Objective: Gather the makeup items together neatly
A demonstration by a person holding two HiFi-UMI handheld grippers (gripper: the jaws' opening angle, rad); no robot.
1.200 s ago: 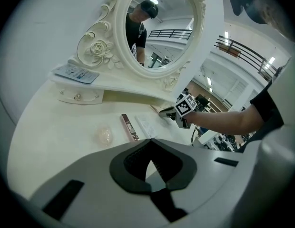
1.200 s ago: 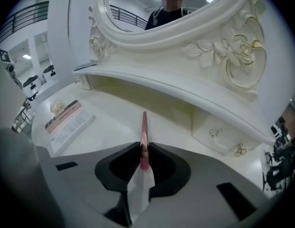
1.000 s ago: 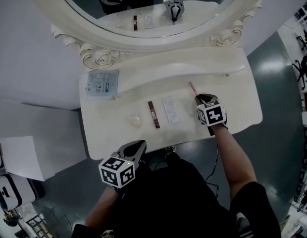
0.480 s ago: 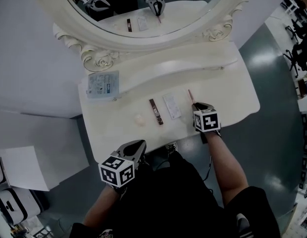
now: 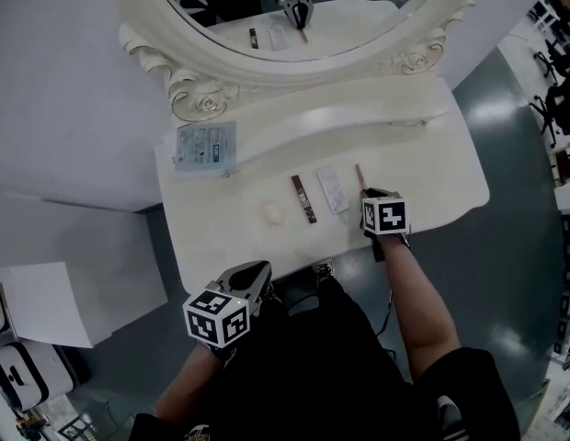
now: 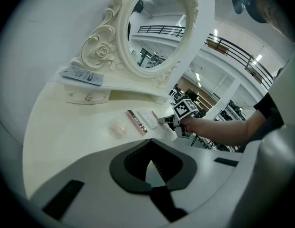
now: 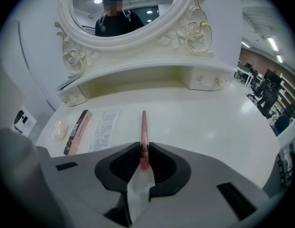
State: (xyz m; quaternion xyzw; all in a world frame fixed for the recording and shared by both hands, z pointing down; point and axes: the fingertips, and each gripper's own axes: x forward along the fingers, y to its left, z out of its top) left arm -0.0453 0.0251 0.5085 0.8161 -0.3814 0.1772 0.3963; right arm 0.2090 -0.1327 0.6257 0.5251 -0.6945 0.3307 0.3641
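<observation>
Cream-white and glossy, the vanity table (image 5: 423, 168) fills my head view, its front edge curved and its back rising to a raised shelf (image 5: 377, 118) with small drawers. Behind it stands an oval mirror (image 5: 221, 58) in a thick moulded frame carved with roses and scrolls. Dark, shiny grey-green floor (image 5: 515, 136) shows on the side of my right hand.

My right gripper (image 5: 366, 191) is clamped on a slim pink cosmetic pencil (image 5: 359, 175). In the right gripper view the ribbed dark pads of the right gripper (image 7: 143, 151) pinch the near end of the pencil (image 7: 143, 127), and the rest of the smooth round stick points away toward the mirror, low over the tabletop.

Just beside the pencil on its left lies a flat white sachet (image 5: 332, 188) with fine grey print. Next to that lies a long slim box (image 5: 304, 199), dark brown on top with a pink edge. The two are close and roughly parallel, and I cannot tell whether they touch. Further left, apart from the box, sits a small pale translucent lump (image 5: 272, 213), soft and rounded in shape.

A flat blue-and-white packet (image 5: 204, 146) rests on the left end of the shelf, well apart from the others.

My left gripper (image 5: 256, 274) hovers off the table's front edge. In the left gripper view the tips of the left gripper (image 6: 150, 140) meet with nothing between them.
</observation>
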